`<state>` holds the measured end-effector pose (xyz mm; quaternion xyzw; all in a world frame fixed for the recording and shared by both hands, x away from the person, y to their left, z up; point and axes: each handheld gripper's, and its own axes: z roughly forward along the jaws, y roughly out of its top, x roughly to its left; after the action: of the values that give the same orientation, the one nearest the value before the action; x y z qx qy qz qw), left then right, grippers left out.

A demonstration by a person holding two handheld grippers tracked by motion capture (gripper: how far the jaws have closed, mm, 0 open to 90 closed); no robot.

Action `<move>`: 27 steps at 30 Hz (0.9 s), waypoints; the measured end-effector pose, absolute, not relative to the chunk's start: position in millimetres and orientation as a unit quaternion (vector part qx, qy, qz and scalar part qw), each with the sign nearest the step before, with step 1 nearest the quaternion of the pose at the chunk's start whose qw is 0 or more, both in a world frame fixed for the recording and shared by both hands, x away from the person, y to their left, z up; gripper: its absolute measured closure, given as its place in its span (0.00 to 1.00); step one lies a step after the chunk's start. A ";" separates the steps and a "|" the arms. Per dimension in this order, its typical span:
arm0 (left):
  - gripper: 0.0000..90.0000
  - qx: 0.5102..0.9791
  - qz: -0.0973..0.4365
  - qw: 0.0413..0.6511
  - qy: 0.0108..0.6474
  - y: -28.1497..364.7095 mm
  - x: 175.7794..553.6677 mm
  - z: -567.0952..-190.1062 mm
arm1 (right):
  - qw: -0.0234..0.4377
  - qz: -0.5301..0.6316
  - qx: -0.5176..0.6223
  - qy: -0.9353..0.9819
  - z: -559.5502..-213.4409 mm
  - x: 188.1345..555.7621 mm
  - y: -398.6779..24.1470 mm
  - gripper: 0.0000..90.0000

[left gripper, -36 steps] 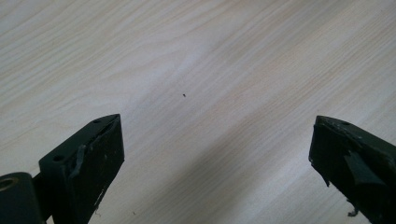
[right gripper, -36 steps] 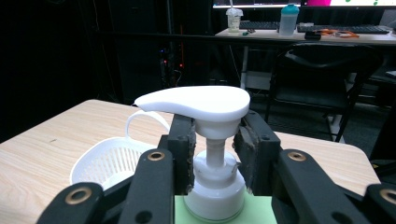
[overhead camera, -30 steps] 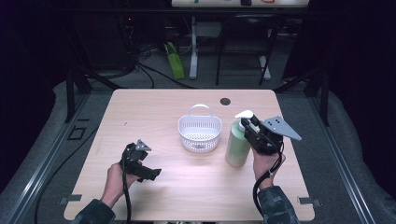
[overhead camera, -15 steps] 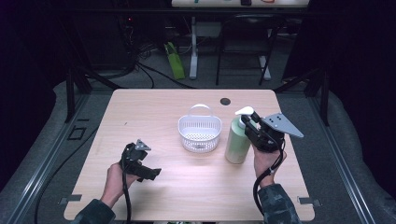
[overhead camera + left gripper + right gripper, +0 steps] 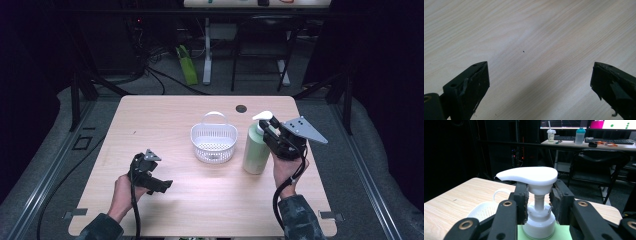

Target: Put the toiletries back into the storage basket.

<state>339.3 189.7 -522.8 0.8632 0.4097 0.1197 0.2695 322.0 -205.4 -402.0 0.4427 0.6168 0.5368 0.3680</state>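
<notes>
A pale green soap bottle [image 5: 256,150] with a white pump head [image 5: 529,175] stands upright on the wooden table [image 5: 165,120], just right of a white perforated basket [image 5: 197,135]. My right gripper [image 5: 267,131] is shut on the bottle's pump neck, just under the head; in the right gripper view its pads [image 5: 522,203] press the neck from both sides. My left gripper [image 5: 162,184] is held low over bare wood at the front left, open, with nothing between its jaws [image 5: 540,82].
The basket [image 5: 484,211] has an upright handle and looks empty. A dark round hole [image 5: 241,108] sits near the table's far edge. Beyond the table are a dark floor, cables, a chair and a desk with monitors.
The right gripper and the bottle's pump head seem to have edged up very slightly. The left gripper has stayed where it was.
</notes>
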 end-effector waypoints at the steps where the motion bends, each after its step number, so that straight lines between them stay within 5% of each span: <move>1: 0.02 0.863 0.121 0.269 0.410 189.7 339.3 -522.8 | 0.368 0.537 0.442 0.617 -400.8 322.3 -205.6 0.76; 27: 0.02 0.862 0.121 0.269 0.412 190.4 339.7 -521.9 | 0.379 0.548 0.422 0.615 -367.5 321.7 -209.9 0.76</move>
<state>339.7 190.4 -521.9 0.8623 0.4117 0.1210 0.2688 321.7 -209.9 -367.5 0.4222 0.6147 0.5479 0.3791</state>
